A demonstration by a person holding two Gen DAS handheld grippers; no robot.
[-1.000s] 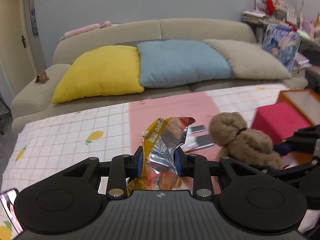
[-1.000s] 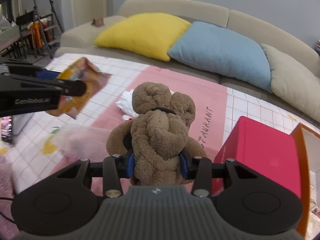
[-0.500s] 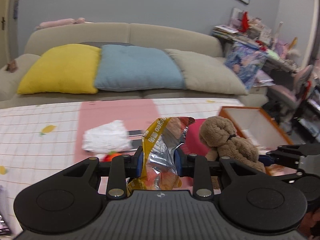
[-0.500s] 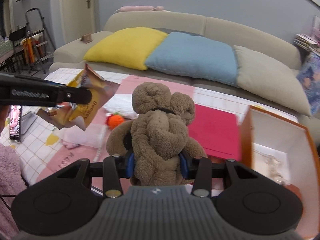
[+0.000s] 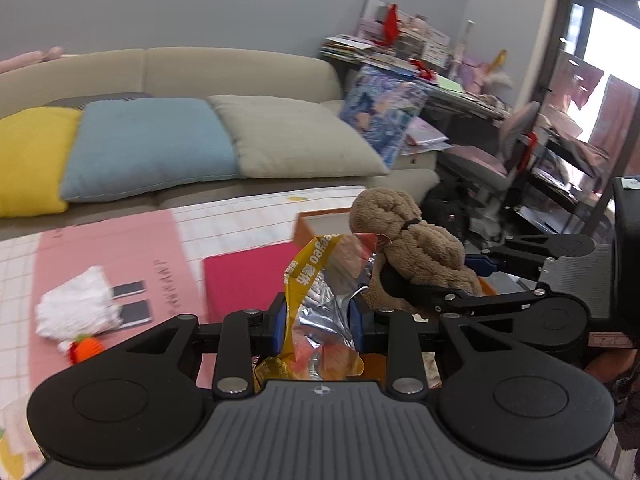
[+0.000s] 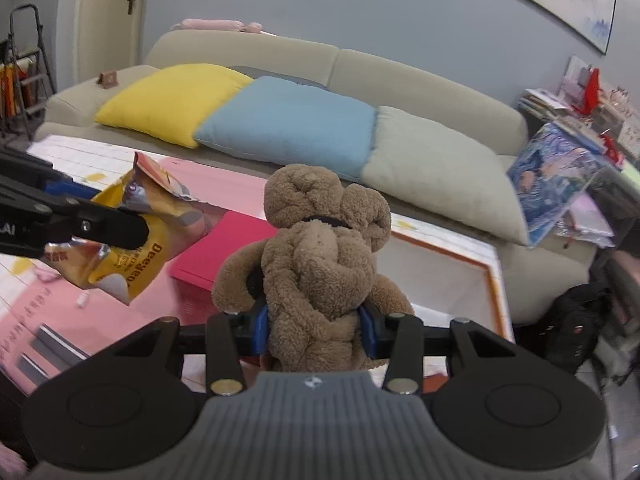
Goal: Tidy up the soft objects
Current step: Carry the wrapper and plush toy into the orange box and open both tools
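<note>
The left gripper (image 5: 318,326) is clamped on a yellow snack bag (image 5: 320,280), its blue pads pinching the crumpled foil about midway up so the torn top stands above the fingers and the bottom hangs below. The bag looks light, thin and slick; a pinch on a bunched fold, as here, should hold better than one on a flat, smooth panel, and squeezing hard risks crushing whatever is left inside.

Just to its right, the right gripper (image 6: 316,326) is closed around the middle of a brown plush toy (image 6: 320,256), which is held upright with its head above the pads and its limbs drooping to either side. The plush is soft and springy, so it gives under the pads; the thick torso seems the surest place to grip, since a limb would let the body swing.

Ahead of and below both grippers lies a pink lid (image 6: 224,248), and beyond it an open orange-rimmed box (image 6: 490,276) with a white inside. Left of the left gripper, on the pink mat (image 5: 120,248), sit a white soft bundle (image 5: 76,308) and a small orange ball (image 5: 86,350). A sofa (image 6: 400,80) with cushions stands farther off.
</note>
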